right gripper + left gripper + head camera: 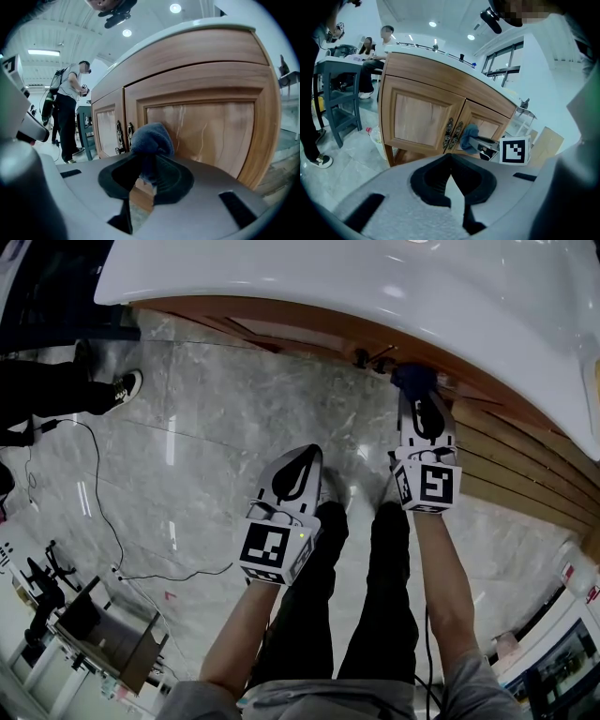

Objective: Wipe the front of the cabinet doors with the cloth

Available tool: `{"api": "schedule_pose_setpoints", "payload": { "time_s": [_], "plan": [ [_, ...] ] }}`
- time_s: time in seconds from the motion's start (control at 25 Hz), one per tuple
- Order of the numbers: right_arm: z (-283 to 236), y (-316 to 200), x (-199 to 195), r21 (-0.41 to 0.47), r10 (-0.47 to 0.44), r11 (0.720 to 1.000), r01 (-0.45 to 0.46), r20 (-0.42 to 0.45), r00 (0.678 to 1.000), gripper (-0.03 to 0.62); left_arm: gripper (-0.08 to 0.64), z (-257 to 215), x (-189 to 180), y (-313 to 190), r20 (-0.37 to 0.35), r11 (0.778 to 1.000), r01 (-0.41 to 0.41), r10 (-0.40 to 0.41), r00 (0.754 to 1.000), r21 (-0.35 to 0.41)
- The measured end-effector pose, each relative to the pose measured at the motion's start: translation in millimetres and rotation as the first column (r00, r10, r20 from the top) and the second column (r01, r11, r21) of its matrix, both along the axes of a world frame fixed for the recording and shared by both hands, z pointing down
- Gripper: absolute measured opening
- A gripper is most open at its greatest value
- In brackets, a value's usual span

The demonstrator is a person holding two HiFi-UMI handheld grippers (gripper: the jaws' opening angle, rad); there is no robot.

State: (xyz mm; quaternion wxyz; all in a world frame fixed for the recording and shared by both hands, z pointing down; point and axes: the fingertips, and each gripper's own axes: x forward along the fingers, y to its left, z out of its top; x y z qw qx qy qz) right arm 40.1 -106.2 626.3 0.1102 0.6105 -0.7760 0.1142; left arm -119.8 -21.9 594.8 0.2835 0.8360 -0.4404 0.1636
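Observation:
A dark blue cloth (151,137) is bunched in my right gripper (146,164), which is shut on it. The cloth (412,379) is pressed to the wooden cabinet front just under the white countertop (375,287). In the right gripper view it lies on the right door (211,131), next to the ornate metal handles (124,136) at the seam. My left gripper (307,456) hangs lower and to the left, over the floor. It is shut with nothing in it and apart from the cabinet. From the left gripper (451,159) I see both doors (419,117), the cloth (468,135) and the right gripper's marker cube (514,150).
My own legs (375,596) stand close to the cabinet on a grey marble floor. A person's shoe (127,385) and a black cable (98,493) are on the floor to the left. A grey chair (337,93) and seated people (377,47) are beyond the cabinet's left end.

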Motion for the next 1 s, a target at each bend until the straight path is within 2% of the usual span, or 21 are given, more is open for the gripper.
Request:
{"api": "schedule_pose_setpoints", "payload": {
  "time_s": [0.2, 0.4, 0.68, 1.0],
  "plan": [
    [2.0, 1.6, -6.7, -0.006, 0.005, 1.0, -0.005, 0.012, 1.0, 0.072, 0.008, 1.6, -6.1, 2.9, -0.008, 1.0, 0.013, -0.013, 1.0, -0.005],
    [4.5, 3.2, -32.1, -0.006, -0.052, 0.999, 0.052, 0.01, 0.999, 0.072, 0.008, 4.3, -6.9, 8.6, -0.009, 1.0, 0.009, -0.009, 1.0, -0.011],
    [-0.7, 11.9, -50.9, -0.004, -0.066, 0.998, 0.066, 0.055, 0.996, 0.072, 0.008, -0.8, -10.2, 13.6, 0.001, 1.0, 0.019, -0.019, 1.0, -0.007],
    [-17.9, 34.3, -48.5, 0.033, -0.095, 0.995, 0.093, 0.073, 0.993, 0.071, 0.008, -5.4, 5.7, 22.2, 0.002, 1.0, 0.01, -0.01, 1.0, 0.0]
  ]
}}
